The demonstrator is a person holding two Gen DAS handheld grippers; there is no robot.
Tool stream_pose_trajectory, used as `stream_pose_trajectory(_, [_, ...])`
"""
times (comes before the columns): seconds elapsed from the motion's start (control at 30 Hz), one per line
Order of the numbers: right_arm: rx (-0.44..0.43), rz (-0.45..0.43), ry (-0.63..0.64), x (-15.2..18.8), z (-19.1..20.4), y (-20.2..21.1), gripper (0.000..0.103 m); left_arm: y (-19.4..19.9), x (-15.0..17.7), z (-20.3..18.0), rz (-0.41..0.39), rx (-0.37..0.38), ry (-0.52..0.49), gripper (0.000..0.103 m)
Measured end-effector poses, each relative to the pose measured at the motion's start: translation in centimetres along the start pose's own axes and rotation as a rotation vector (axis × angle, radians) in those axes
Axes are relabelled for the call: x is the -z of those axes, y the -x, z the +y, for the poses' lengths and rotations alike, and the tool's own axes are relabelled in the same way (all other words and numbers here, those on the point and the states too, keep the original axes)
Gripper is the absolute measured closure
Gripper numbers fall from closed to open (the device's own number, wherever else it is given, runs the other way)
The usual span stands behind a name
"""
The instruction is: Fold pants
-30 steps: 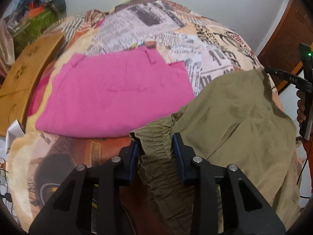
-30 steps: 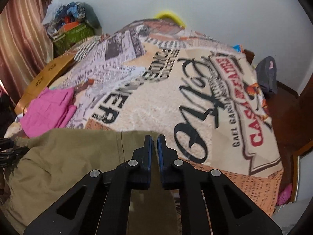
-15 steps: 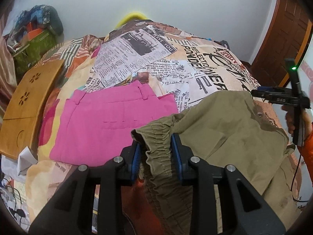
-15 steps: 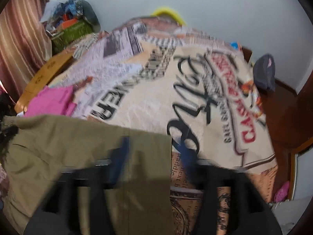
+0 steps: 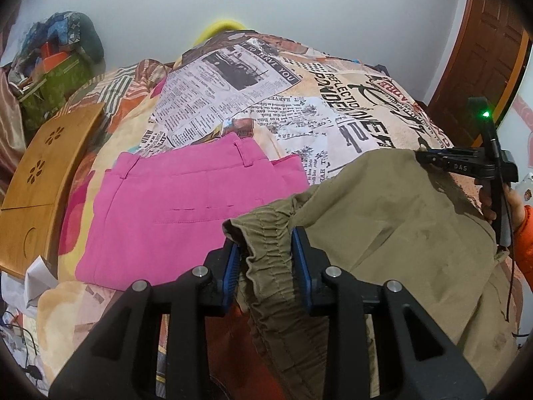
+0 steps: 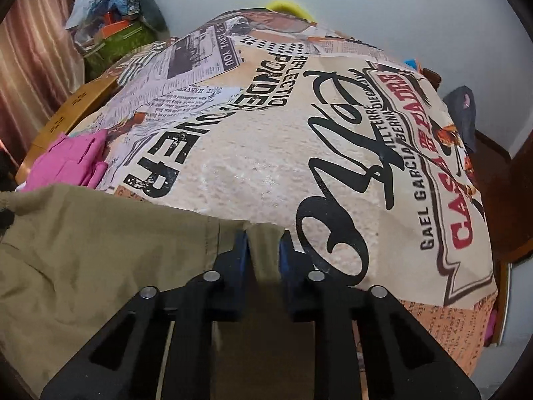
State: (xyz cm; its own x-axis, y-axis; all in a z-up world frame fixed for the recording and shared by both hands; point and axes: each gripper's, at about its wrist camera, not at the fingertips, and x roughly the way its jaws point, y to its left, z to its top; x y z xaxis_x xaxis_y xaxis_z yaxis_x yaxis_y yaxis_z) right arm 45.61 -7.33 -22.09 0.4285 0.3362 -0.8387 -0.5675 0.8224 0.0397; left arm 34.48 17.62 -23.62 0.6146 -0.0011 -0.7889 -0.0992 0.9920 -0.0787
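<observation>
Olive-green pants (image 5: 393, 233) are held stretched above the bed between both grippers. My left gripper (image 5: 266, 253) is shut on the elastic waistband (image 5: 266, 233), which bunches between the blue pads. My right gripper (image 6: 263, 250) is shut on the other end of the olive pants (image 6: 100, 266), with cloth between its pads. The right gripper also shows in the left wrist view (image 5: 429, 158) at the right, gripping the cloth's far edge. The lower part of the pants hangs out of sight.
Folded pink pants (image 5: 186, 206) lie on the bed's left side, also in the right wrist view (image 6: 70, 160). A newspaper-print bedspread (image 6: 266, 153) covers the bed. A wooden lap tray (image 5: 40, 180) sits at the left edge. A wooden door (image 5: 483, 50) stands at the right.
Both grippers have risen with the olive pants, lifting and stretching them over the bed. The right gripper's pads stand wider apart than a second ago, with cloth still between them.
</observation>
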Motion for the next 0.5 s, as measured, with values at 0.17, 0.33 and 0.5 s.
stream_pose_trajectory(0.17, [-0.009, -0.031, -0.038, -0.1, -0.5, 1.7, 0.094, 0.1, -0.4, -0.2, -0.003, -0.001, -0.013, 0.072])
stream_pose_trajectory(0.33, [-0.009, -0.098, -0.069, -1.5, -0.8, 5.6, 0.094, 2.2, -2.2, -0.6, -0.06, 0.005, -0.007, 0.088])
stream_pose_trajectory(0.5, [-0.009, -0.173, -0.072, -2.9, -0.6, 9.7, 0.094, 2.9, -4.2, -0.9, -0.052, 0.049, 0.014, 0.095])
